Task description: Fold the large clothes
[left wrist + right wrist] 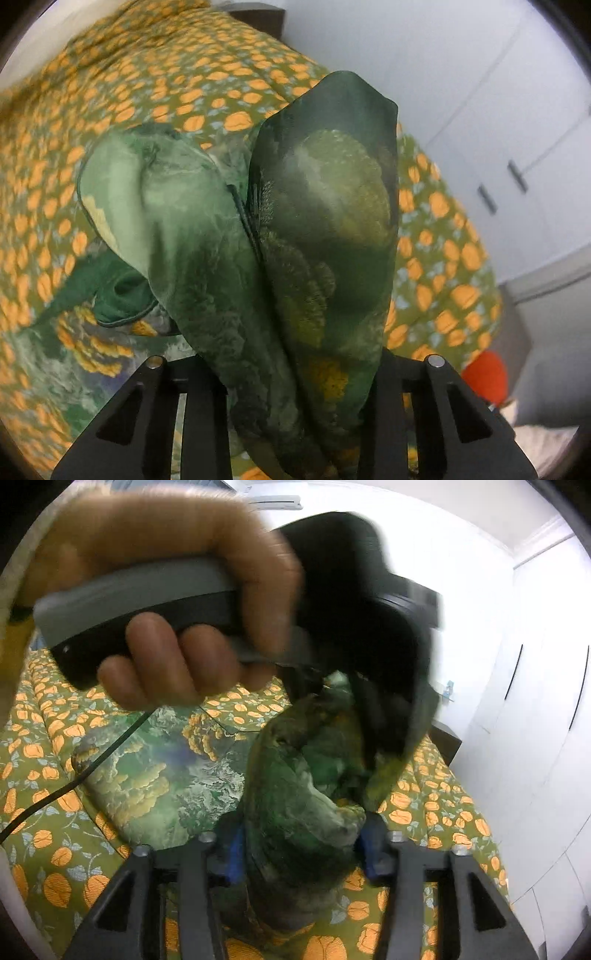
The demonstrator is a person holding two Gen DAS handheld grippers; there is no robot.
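A large green garment [295,236] with a mottled green and yellow print is bunched between the jaws of my left gripper [295,369], which is shut on it and holds it above the bed. My right gripper [299,842] is shut on another bunch of the same garment [295,794]. The rest of the garment [166,771] lies spread on the bed below. In the right wrist view the left gripper [369,627], held by a hand [159,602], hangs just above and ahead, with cloth trailing from it.
The bed [166,92] has an olive cover with orange flowers. White wardrobe doors [498,129] stand at the right. A red object [484,376] lies by the bed's edge. A black cable [74,775] runs across the bed.
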